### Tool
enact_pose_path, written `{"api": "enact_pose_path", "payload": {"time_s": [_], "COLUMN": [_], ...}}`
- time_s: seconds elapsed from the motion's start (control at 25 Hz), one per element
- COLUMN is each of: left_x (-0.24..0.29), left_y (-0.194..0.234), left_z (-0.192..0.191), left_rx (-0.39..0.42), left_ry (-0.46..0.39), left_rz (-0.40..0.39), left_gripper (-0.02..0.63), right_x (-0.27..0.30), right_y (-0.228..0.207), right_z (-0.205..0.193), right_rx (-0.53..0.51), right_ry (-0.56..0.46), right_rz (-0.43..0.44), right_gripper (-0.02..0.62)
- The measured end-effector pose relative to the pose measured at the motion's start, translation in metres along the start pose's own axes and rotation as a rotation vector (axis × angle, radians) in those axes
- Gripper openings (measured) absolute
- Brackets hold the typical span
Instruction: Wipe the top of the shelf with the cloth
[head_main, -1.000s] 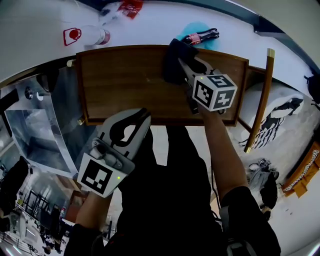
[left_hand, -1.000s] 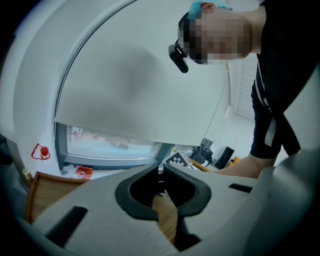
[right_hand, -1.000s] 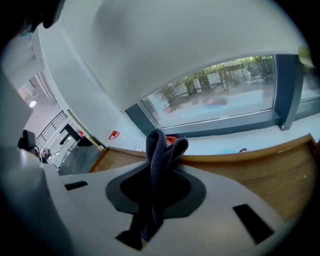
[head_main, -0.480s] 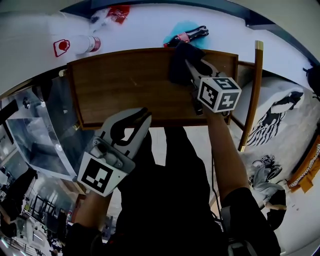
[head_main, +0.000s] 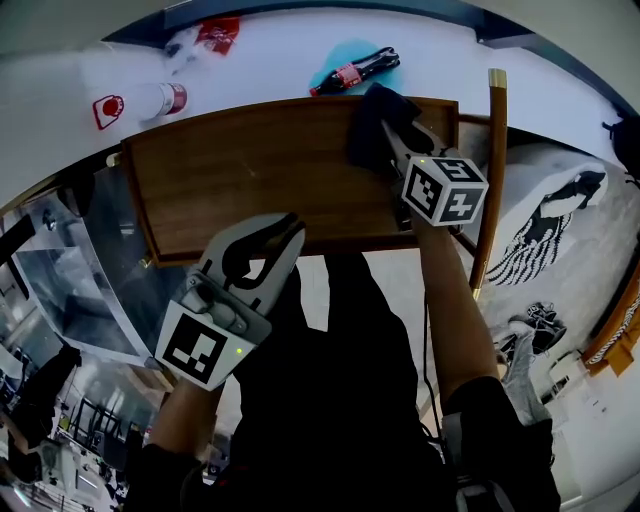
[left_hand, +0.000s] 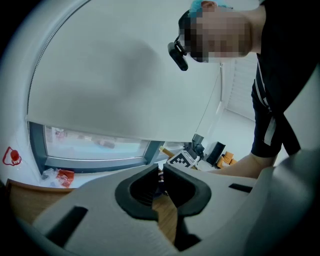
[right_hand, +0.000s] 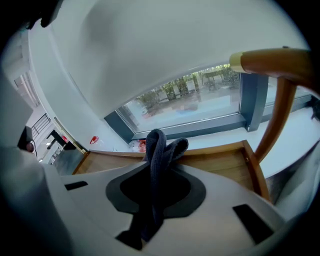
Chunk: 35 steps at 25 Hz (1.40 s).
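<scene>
Scanning from the left in the head view: one white bottle with a red label lies on the pale ledge behind the shelf, and one red wrapper sits near it.

Left gripper is held at the near edge of the wooden shelf top. Only its own view settles the jaws: tips drawn together to a thin slit, nothing between them, bare wood beneath.

Further right, one dark soda bottle lies on the ledge on a teal patch, just past the shelf's far edge.

Right gripper reaches over the far right corner of the shelf. The head view shows the cloth as a dark bundle on the wood there, partly covered by the gripper and its marker cube. The right gripper view adds that the jaws are clamped on the cloth, a grey fold standing up between them, with the shelf top beyond.

At far right, one wooden post with a brass cap rises beside the shelf end.

Count: two grippers, one cloth, two bottles, one wrapper, one post.
</scene>
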<state>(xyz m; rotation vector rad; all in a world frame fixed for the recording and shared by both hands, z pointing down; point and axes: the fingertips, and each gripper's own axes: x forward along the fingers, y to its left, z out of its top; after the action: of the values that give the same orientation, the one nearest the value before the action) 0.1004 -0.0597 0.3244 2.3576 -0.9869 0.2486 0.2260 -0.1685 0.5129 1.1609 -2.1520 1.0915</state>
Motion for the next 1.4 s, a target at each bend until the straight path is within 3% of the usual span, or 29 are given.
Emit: {"api": "enact_pose_path", "payload": {"time_s": [0.88, 1.16, 1.4], "left_x": [0.025, 0.016, -0.013], "left_y": [-0.019, -0.017, -0.004], "left_z": [0.009, 0.014, 0.014], "left_rx": [0.017, 0.017, 0.009], "left_ry": [0.010, -0.008, -0.034], "left_rz": [-0.051, -0.052, -0.023], "left_gripper": [0.044, 0.044, 0.044], "right_x": [-0.041, -0.051, -0.044], "right_y": [-0.057, -0.045, 0.008], "right_z": [-0.004, 0.006, 0.019], "right_rx": [-0.051, -0.056, -0.064], "right_ry": [0.026, 0.002, -0.037], "right_rz": [-0.204, -0.197, -0.106], "right_gripper": [0.058, 0.058, 0.058]}}
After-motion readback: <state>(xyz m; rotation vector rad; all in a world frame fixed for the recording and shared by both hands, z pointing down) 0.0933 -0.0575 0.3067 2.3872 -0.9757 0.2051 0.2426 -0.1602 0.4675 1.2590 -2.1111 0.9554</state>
